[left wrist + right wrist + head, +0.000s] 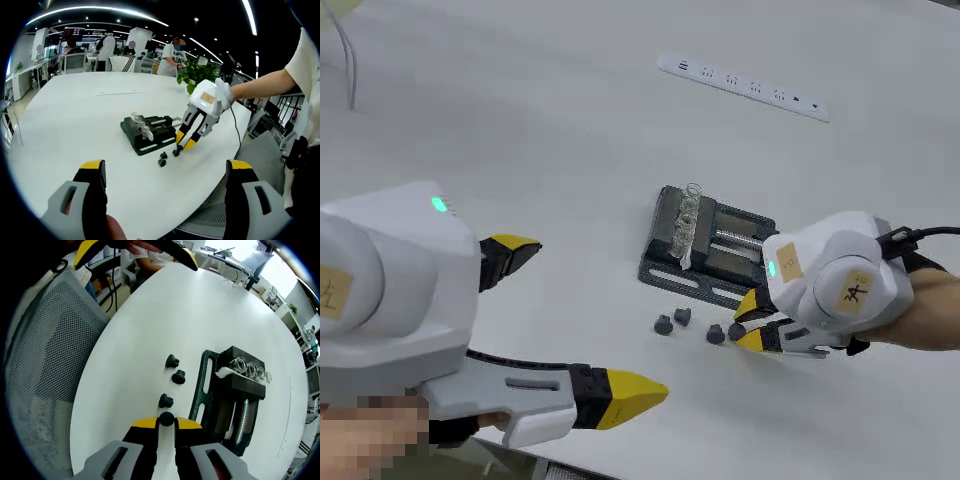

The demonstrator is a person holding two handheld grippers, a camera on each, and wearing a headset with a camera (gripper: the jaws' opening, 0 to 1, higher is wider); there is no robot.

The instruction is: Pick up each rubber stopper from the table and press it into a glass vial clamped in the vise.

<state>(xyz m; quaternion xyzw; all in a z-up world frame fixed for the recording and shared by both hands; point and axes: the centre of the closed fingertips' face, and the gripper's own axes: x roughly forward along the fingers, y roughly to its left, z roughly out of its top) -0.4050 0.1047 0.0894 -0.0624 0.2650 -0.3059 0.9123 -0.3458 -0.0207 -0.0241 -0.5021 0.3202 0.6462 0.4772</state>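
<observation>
A black vise clamps a row of several clear glass vials upright on the white table. Three dark rubber stoppers lie loose in front of it. My right gripper is low over the table with its yellow tips closed on a fourth stopper, which still rests on the surface. The right gripper view puts that stopper between the tips, with the vise and vials just beyond. My left gripper hovers open and empty near the table's front edge, well left of the vise.
A white power strip lies far behind the vise. A grey mesh chair stands off the table's near edge. A thin cable hangs at the far left. People and a green plant are beyond the table.
</observation>
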